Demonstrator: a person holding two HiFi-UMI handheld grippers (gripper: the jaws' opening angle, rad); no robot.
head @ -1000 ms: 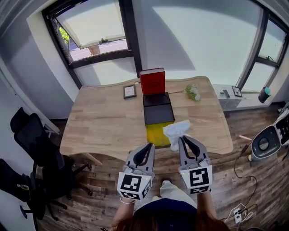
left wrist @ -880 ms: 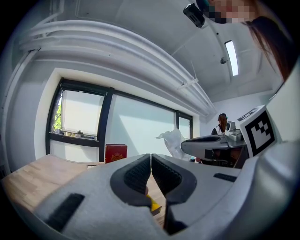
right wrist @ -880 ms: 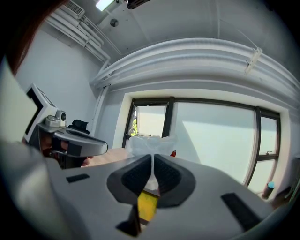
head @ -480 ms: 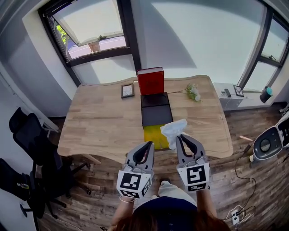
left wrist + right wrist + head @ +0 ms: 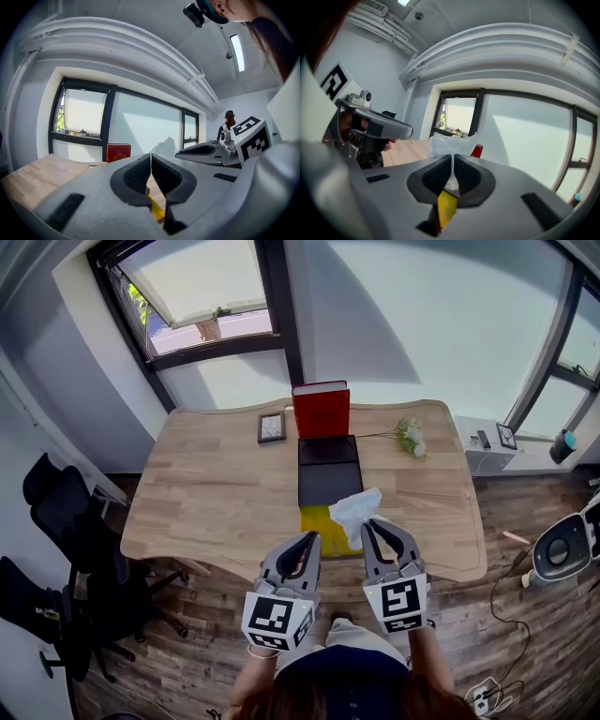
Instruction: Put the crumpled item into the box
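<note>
Head view: both my grippers sit side by side over the near edge of the table (image 5: 206, 493), just short of the box (image 5: 328, 479).
Box: open and dark inside, with a red lid (image 5: 321, 409) standing upright at its far end and a yellow part (image 5: 321, 526) at its near end.
Right gripper (image 5: 367, 527): clenched on the crumpled item (image 5: 356, 509), a white wad. The right gripper view shows my jaws pinched on its lower edge, with the rest sticking up past the tips.
Place of the wad: at the near right corner of the box, overlapping the right edge of the yellow part as seen from above. Whether it touches the box I cannot tell.
Left gripper (image 5: 307, 542): jaws pressed together with nothing between them, left of the near end of the box, beside the right one but apart from it.
Picture frame (image 5: 271, 427): on the table, just left of the lid of the box.
Flowers (image 5: 410, 437): right of the far end of the box, stem lying toward the box.
Office chair (image 5: 56, 521): on the floor, well left of the box.
</note>
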